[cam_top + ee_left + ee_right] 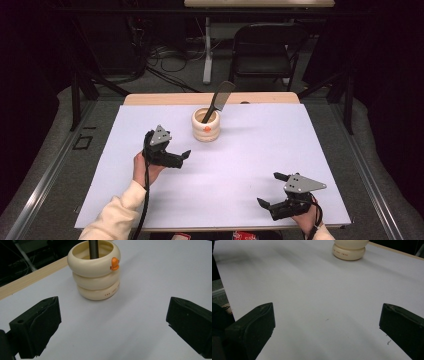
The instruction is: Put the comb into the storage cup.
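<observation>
A cream holder (206, 125) made of stacked rings, with a small orange mark on its side, stands at the back middle of the white mat (250, 160). A dark, flat-bladed utensil (220, 97) leans out of it. My left gripper (181, 159) is open and empty, low over the mat just left of and in front of the holder. Its own view looks at the holder (96, 272) and the utensil's handle (93, 248) between wide jaws (113, 322). My right gripper (269, 189) is open and empty near the front right of the mat. The holder's base (349, 250) lies far ahead of the right gripper (327, 327).
The mat covers a wooden table whose bare edge (150, 99) shows at the back. A dark folding chair (262, 50), a white table leg (207, 50) and cables on the floor (170, 60) lie beyond it. A sleeve (117, 215) enters at the bottom left.
</observation>
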The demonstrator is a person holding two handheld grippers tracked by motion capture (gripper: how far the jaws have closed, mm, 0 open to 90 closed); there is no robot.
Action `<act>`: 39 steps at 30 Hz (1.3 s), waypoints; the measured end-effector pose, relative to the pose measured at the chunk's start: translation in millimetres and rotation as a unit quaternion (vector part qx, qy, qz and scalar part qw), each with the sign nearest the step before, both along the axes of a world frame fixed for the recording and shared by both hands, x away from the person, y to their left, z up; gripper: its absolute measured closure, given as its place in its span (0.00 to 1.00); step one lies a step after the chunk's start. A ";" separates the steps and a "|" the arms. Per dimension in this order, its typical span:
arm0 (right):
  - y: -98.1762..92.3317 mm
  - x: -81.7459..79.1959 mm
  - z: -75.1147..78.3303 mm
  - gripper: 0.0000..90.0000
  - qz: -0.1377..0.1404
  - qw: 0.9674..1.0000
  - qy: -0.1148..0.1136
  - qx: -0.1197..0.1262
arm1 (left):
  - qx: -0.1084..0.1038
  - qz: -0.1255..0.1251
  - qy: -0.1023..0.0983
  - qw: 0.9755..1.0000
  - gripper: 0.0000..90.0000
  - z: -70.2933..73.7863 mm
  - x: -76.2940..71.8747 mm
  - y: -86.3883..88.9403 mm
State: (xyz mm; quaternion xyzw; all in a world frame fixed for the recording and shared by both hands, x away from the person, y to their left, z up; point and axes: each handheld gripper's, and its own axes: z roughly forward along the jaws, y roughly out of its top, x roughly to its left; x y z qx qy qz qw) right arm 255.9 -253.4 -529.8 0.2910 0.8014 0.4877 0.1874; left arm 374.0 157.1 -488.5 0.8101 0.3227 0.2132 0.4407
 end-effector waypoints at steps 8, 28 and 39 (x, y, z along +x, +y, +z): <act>0.1 0.0 0.0 0.00 0.001 1.000 -0.001 -0.002 | -0.002 0.004 -0.004 1.000 0.00 -3.3 -16.8 7.9; -0.4 0.0 -0.5 0.00 -0.001 1.000 0.002 -0.004 | -0.007 0.018 -0.017 1.000 0.00 -8.8 -54.5 29.7; -0.2 0.0 -1.2 0.00 -0.003 1.000 0.003 -0.004 | -0.005 0.021 -0.015 1.000 0.00 -13.8 -72.5 37.2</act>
